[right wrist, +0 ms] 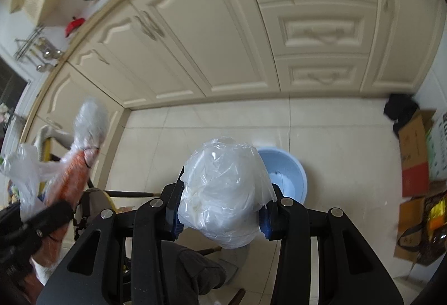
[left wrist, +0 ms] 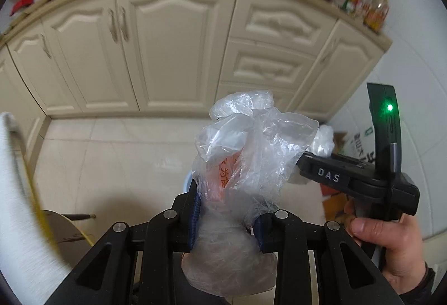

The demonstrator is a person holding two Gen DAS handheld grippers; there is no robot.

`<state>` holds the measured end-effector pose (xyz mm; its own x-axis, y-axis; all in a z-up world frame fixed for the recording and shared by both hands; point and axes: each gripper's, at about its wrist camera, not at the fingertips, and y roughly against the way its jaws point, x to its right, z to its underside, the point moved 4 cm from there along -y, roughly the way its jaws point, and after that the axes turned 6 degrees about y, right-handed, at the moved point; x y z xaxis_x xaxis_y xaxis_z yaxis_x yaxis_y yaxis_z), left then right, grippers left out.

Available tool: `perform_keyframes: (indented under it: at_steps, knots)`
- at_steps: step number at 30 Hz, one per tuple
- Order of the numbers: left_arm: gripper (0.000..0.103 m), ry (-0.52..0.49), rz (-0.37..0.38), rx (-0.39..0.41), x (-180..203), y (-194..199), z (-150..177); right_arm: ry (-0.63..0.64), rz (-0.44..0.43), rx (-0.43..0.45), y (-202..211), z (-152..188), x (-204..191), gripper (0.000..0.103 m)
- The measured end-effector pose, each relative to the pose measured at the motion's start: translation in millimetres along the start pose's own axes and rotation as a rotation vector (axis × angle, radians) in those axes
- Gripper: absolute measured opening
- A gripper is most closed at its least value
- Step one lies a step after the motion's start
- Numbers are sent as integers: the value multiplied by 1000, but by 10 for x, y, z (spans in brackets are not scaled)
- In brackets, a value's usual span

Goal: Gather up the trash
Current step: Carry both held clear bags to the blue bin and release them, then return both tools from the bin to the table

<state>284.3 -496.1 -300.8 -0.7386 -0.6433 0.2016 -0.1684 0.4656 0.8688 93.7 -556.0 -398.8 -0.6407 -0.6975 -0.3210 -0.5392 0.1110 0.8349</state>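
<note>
Right now both my grippers are loaded. My left gripper (left wrist: 226, 221) is clamped on a clear plastic bag (left wrist: 245, 143) with something orange inside, its long axis running up and away from the fingers. My right gripper (right wrist: 222, 217) is squeezed around a crumpled white bag wad (right wrist: 223, 190). What matters next is the blue bin (right wrist: 287, 176) on the tiled floor (right wrist: 335, 143): it sits just beyond and slightly right of my right gripper's load, so I judge that hand is nearer for dropping first.
</note>
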Motion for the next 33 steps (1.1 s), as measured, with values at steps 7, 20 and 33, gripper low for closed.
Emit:
perform_keyframes:
  at_steps: [7,20,33]
  knots:
    - [47,-16,-58,-117,-14,-743,-409,-79,-10,-94,-535,4,294,52]
    - [101,13,-164,27,-113,-415,-873,-150,25,-58,-378,126,393,103]
    - [102,45,-164,250,-193,1185,-145,-39,10,66,446,153,-415,103]
